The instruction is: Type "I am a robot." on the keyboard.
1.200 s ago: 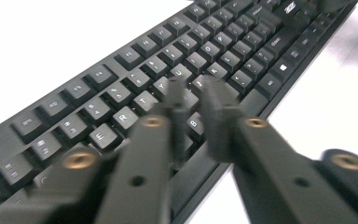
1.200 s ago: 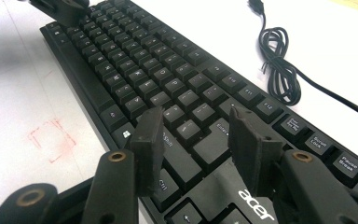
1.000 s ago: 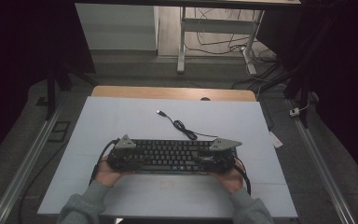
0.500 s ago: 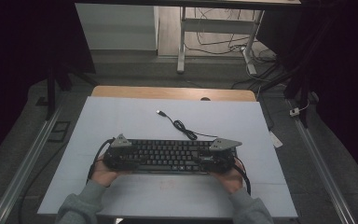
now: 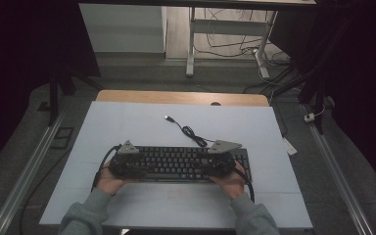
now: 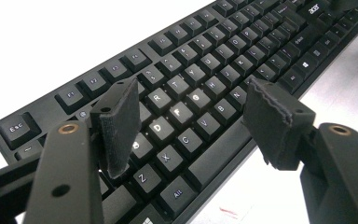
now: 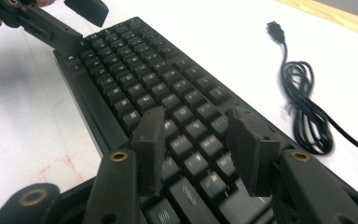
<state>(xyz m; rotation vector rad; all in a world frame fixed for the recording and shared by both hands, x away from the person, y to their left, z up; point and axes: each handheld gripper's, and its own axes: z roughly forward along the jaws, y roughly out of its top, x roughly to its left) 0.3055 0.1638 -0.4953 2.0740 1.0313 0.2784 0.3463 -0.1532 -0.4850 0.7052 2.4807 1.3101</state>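
A black keyboard (image 5: 176,164) lies across the near middle of the pale blue table top (image 5: 142,122). Its black cable (image 5: 192,133) coils behind it and ends in a loose USB plug (image 5: 168,118). My left gripper (image 5: 127,165) hovers over the keyboard's left end. It is open and its jaws have just been opening. In the left gripper view (image 6: 191,116) one pad hangs above the keys (image 6: 186,100) and the other past the front edge, neither pressing. My right gripper (image 5: 218,162) is open above the keys right of centre (image 7: 198,144), its jaws having just been closing with nothing gripped.
A wooden table edge (image 5: 181,98) runs along the far side. A white tag (image 5: 290,146) lies just off the table's right edge. Metal rails (image 5: 24,181) flank the table on the floor. The coiled cable (image 7: 307,116) lies close behind the keyboard.
My right gripper has shifted left along the keyboard, uncovering its right end. The left gripper has stayed over the left end.
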